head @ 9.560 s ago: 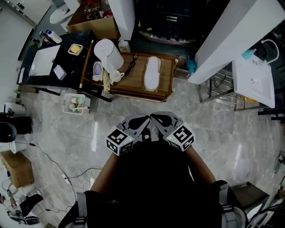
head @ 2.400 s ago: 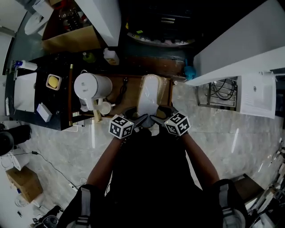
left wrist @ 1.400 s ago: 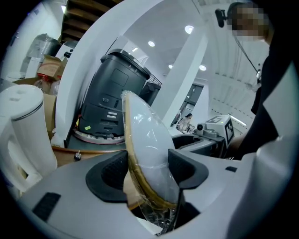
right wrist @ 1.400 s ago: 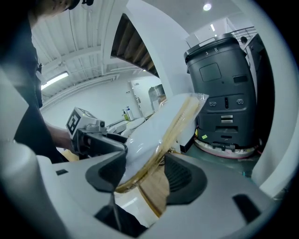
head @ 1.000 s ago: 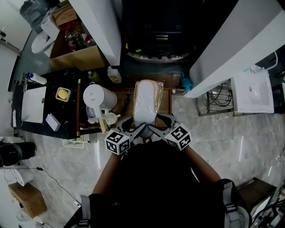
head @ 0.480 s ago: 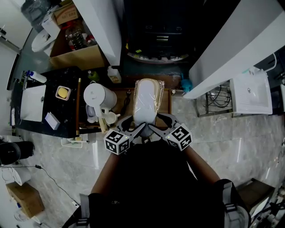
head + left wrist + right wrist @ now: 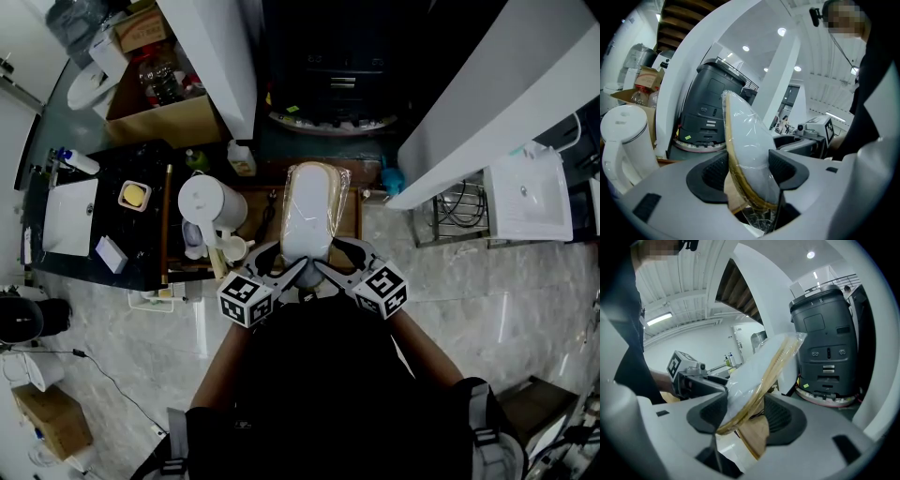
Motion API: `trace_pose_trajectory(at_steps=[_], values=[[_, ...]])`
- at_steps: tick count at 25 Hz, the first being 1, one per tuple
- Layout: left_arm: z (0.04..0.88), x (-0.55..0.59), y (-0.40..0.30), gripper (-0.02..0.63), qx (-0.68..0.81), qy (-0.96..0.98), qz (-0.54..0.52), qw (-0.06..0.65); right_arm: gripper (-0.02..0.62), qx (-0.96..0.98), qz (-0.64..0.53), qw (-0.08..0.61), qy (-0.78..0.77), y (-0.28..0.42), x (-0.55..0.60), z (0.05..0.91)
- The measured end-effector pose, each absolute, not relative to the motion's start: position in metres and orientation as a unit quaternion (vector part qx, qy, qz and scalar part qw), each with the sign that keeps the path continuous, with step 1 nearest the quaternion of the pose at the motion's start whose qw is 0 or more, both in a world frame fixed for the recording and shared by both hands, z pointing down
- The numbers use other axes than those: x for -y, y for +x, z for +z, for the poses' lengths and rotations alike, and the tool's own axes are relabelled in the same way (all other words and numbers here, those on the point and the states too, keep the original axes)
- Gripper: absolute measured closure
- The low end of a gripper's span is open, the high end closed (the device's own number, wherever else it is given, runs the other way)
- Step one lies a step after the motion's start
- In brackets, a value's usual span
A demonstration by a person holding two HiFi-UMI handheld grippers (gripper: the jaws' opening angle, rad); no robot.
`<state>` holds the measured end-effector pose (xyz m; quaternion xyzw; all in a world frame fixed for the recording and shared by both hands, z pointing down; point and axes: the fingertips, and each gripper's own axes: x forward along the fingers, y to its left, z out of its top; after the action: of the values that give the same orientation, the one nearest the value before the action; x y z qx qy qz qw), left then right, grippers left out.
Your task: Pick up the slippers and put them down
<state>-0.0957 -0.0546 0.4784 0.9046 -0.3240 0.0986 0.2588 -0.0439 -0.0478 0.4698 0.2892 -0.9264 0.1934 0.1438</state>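
Note:
A pair of white slippers with tan soles, wrapped in clear plastic (image 7: 313,210), is held up over the wooden tray (image 7: 352,221) in the head view. My left gripper (image 7: 289,271) and right gripper (image 7: 330,269) both grip its near end, side by side. In the left gripper view the slipper pack (image 7: 744,154) stands on edge, and the left gripper (image 7: 748,171) is shut on it. In the right gripper view the slipper pack (image 7: 761,373) leans between the dark pads, with the right gripper (image 7: 745,416) shut on its lower end.
A white kettle (image 7: 210,202) and a cup (image 7: 235,249) stand left of the tray. A black counter with a white basin (image 7: 69,217) lies further left. A dark machine (image 7: 333,84) stands beyond, between white columns. A wash basin (image 7: 530,192) is at the right.
Earlier the slippers lay on the wooden tray with both grippers held back over the floor. Now both grippers hold the pack. Over the last second it has barely moved.

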Motion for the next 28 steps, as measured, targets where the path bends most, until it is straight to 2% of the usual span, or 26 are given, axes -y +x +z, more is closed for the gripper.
trace_pose_trajectory(at_steps=[9, 28], values=[[0.472, 0.054, -0.097, 0.334, 0.324, 0.907, 0.098, 0.249, 0.351, 0.926, 0.193, 0.137, 0.294, -0.044, 0.047, 0.464], [0.503, 0.053, -0.085, 0.333, 0.314, 0.899, 0.127, 0.277, 0.354, 0.915, 0.226, 0.164, 0.291, -0.032, 0.046, 0.495]])
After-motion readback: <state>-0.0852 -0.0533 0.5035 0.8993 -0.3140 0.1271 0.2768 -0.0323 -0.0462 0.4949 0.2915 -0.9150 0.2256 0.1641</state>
